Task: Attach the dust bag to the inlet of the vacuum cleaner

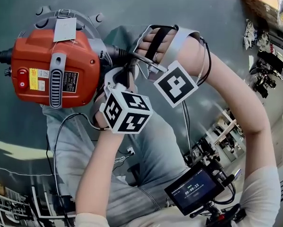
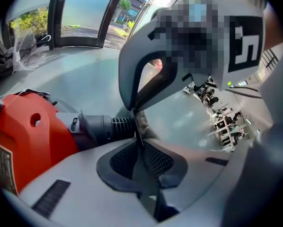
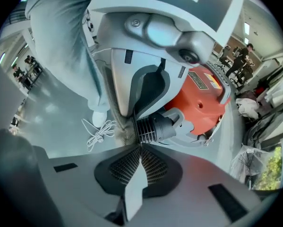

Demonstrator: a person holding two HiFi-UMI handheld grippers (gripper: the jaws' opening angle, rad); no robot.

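Fitting bag [image 3: 124,124] to inlet [image 3: 153,129].
Pinching its rim in left tongs [image 2: 140,129] and right tongs [image 3: 140,144], both clamped on cloth, just beside the ribbed pipe of the vacuum [image 1: 51,65]. Keep both pinches firm, spread the mouth, slide it squarely over the ribs.

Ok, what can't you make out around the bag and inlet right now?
- Head view: where the dust bag meets the inlet, covered by the left gripper and right gripper.
- Gripper views: the bag's mouth; only a pinched strip shows, the opposite gripper blocks the rest.
- Head view: print on the label of the vacuum cleaner, too small.
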